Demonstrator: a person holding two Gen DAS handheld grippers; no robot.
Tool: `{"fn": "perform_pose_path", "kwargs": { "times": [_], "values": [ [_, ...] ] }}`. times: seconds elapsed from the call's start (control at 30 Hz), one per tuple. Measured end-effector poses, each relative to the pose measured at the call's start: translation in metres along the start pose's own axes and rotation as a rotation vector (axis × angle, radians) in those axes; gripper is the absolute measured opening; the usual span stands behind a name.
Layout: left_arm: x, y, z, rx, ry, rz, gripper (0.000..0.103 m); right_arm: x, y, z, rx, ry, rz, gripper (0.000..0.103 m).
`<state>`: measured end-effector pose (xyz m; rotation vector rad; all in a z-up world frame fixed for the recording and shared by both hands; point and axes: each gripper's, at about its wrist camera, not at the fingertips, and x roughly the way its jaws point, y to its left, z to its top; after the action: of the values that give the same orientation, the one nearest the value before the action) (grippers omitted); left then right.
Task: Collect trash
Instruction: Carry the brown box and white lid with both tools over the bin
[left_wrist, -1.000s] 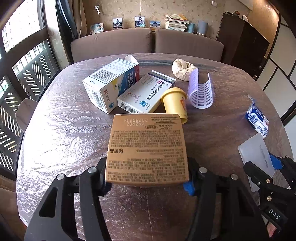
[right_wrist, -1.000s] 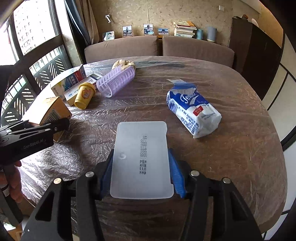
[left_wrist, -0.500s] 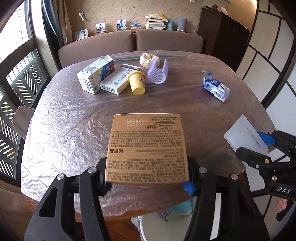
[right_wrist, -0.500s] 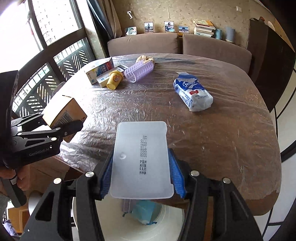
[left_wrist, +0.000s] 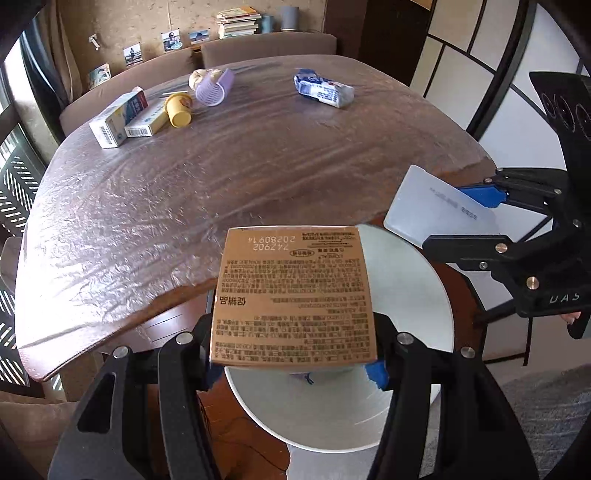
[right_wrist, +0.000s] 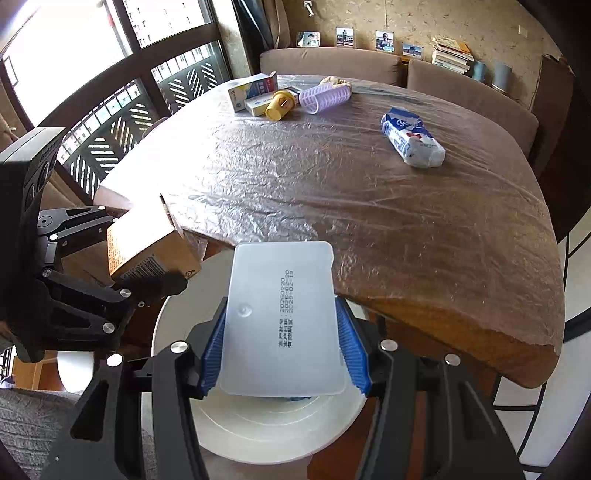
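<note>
**Two grippers, two pieces of trash, one white bin**

The left gripper (left_wrist: 295, 354) is clamped on a brown cardboard box (left_wrist: 293, 297) printed with dense text, its fingers pressed against the box's two sides, and holds it in the air over the open mouth of the white trash bin (left_wrist: 413, 295). Beside it, the right gripper (right_wrist: 284, 354) grips a frosted white plastic lid (right_wrist: 282, 319) stamped with dates, blue pads (right_wrist: 352, 350) tight against its long edges, likewise above the bin (right_wrist: 258, 435). The bin stands on the floor just off the near edge of the round table (left_wrist: 240, 177), which is wrapped in crinkled clear film.

Back on the table, well away from the bin, more items wait: a blue-and-white packet (left_wrist: 323, 88) toward the far right, and on the far left side a cluster of two white medicine boxes (left_wrist: 120, 120), a yellow cup (left_wrist: 178, 109) lying on its side and a lilac perforated plastic sleeve (left_wrist: 214, 88) with a beige crumpled object (left_wrist: 197, 77) just behind it. Brown sofas (right_wrist: 332, 64) line the wall beyond the table.
</note>
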<state>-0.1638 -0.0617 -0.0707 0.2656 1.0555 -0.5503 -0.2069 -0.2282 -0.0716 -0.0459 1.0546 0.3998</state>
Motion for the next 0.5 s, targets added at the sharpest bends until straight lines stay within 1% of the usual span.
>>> {"fn": "perform_pose_path", "kwargs": {
  "times": [0.13, 0.37, 0.5],
  "values": [
    [0.012, -0.007, -0.013, 0.022, 0.043, -0.013, 0.059, 0.009, 0.003, -0.013, -0.014, 0.048, 0.014, 0.054],
    [0.043, -0.009, -0.026, 0.037, 0.114, 0.018, 0.059, 0.033, 0.002, -0.031, -0.046, 0.122, -0.006, 0.054],
    [0.061, -0.01, -0.03, 0.043, 0.149, 0.038, 0.059, 0.045, 0.001, -0.038, -0.072, 0.147, -0.026, 0.054]
  ]
}}
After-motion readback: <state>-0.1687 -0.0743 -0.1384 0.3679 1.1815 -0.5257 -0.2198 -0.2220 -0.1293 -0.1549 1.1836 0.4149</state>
